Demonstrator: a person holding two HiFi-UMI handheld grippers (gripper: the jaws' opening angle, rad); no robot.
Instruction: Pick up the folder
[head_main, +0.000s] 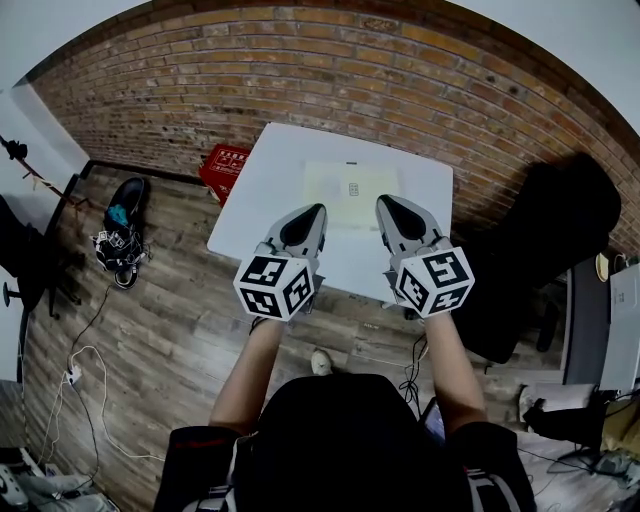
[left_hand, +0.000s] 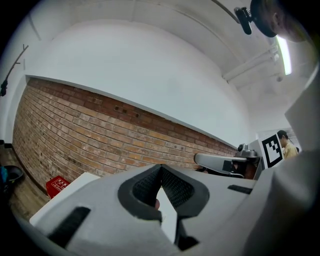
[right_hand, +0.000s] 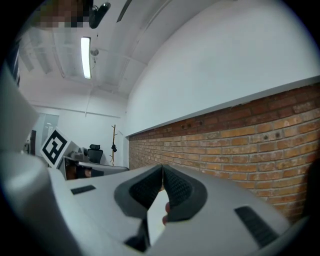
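Note:
A pale, nearly see-through folder (head_main: 350, 190) lies flat on the white table (head_main: 270, 175), toward its far middle. My left gripper (head_main: 316, 212) hovers over the table's near part, just short of the folder's near left corner, jaws shut and empty. My right gripper (head_main: 384, 204) is level with it by the folder's near right corner, also shut with nothing in it. In the left gripper view the black pads (left_hand: 150, 187) meet at their tips, with the white tabletop (left_hand: 75, 186) and brick wall beyond. The right gripper view shows its pads (right_hand: 176, 189) touching likewise.
A brick wall (head_main: 330, 70) runs behind the table. A red box (head_main: 226, 166) stands on the wooden floor at the table's left. A black chair (head_main: 550, 240) is at the right, shoes (head_main: 122, 235) and cables at the left.

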